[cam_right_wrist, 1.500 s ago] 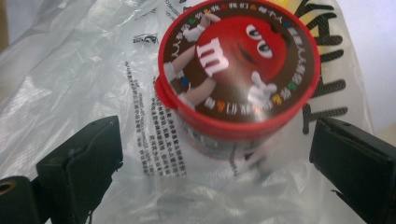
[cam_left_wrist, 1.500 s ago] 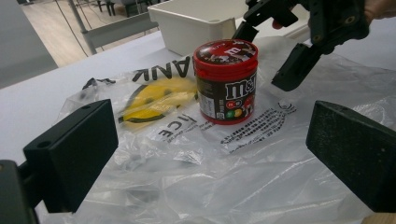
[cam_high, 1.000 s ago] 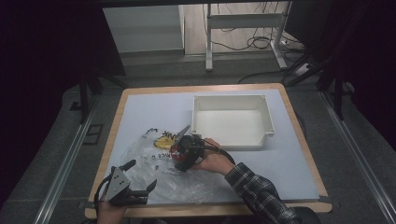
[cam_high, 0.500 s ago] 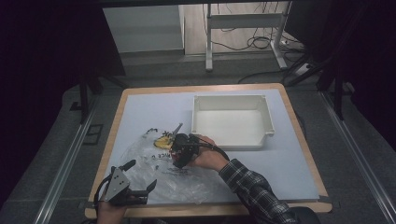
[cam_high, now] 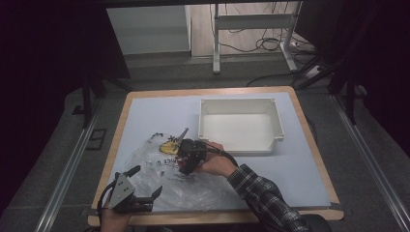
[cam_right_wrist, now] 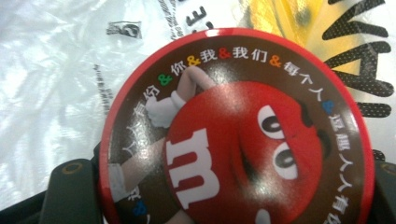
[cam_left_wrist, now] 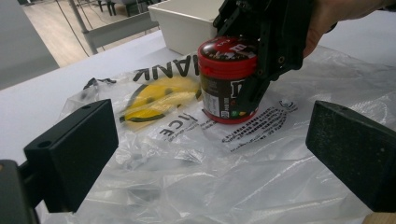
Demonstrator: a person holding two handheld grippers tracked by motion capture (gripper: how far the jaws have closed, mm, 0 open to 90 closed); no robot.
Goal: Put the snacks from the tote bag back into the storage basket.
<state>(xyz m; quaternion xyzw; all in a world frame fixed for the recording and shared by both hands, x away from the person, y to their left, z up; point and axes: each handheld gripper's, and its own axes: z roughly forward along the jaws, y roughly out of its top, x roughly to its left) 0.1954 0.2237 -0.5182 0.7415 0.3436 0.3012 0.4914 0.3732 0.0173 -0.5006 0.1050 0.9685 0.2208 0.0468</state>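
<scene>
A jar with a red lid (cam_left_wrist: 226,79) stands upright on a crumpled clear plastic bag (cam_high: 164,181). My right gripper (cam_high: 186,158) comes down on it from above. Its jaws have just been closing and now press the jar's sides; one black finger (cam_left_wrist: 264,70) lies against the jar. In the right gripper view the lid (cam_right_wrist: 238,135) shows a red cartoon face and sits between the jaws. My left gripper (cam_high: 145,181) rests at the table's near left edge, open, its jaws (cam_left_wrist: 212,140) pointing across the bag at the jar.
A white rectangular bin (cam_high: 239,102) stands to the far right of the bag, with nothing in it. The bag carries a yellow smiley print (cam_high: 169,145) and black lettering. The table (cam_high: 300,164) has a pale top with a wooden rim.
The right gripper has edged slightly left over the bag and settled on the jar. The left gripper has not moved.
</scene>
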